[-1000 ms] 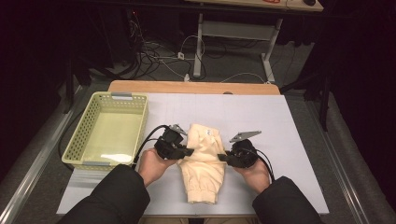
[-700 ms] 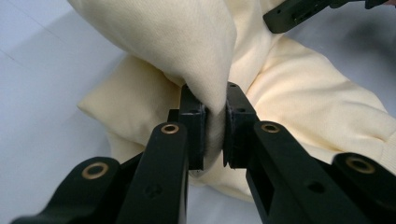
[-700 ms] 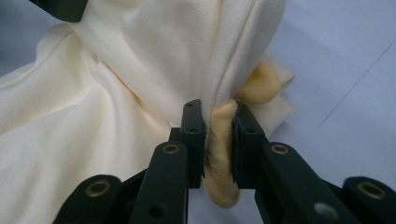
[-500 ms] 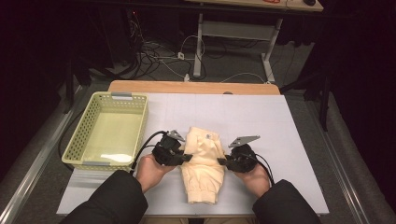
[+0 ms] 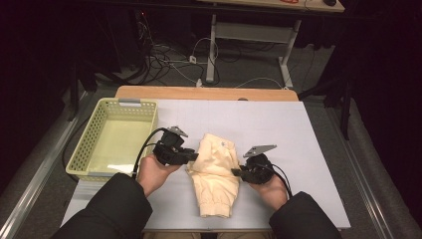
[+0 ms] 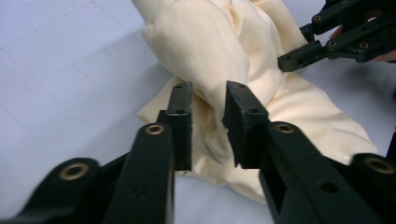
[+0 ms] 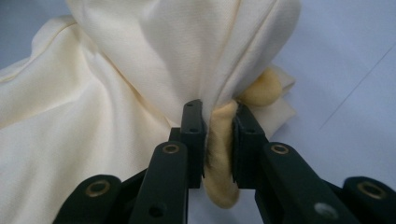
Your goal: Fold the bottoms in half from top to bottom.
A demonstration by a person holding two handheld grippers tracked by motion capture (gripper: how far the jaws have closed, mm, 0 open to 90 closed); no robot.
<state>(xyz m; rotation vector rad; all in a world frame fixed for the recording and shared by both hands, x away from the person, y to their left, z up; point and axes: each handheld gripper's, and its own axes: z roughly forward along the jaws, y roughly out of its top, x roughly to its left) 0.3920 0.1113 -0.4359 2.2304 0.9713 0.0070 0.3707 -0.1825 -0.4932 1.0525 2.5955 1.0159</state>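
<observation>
Here we pinched the cream garment with our right tongs, while our left tongs, closing, stood narrowly apart over its fold.

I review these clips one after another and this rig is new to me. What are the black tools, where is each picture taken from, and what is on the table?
A person holds a two-jaw gripper in each hand. The high view looks down on the table; each gripper view looks along its own gripper's jaws. A cream garment lies mid-table, a pale yellow basket to its left. The right gripper is clamped on a fold of the garment. The left gripper has just been closing, with cloth between its jaws; whether the pads press on it is unclear.
</observation>
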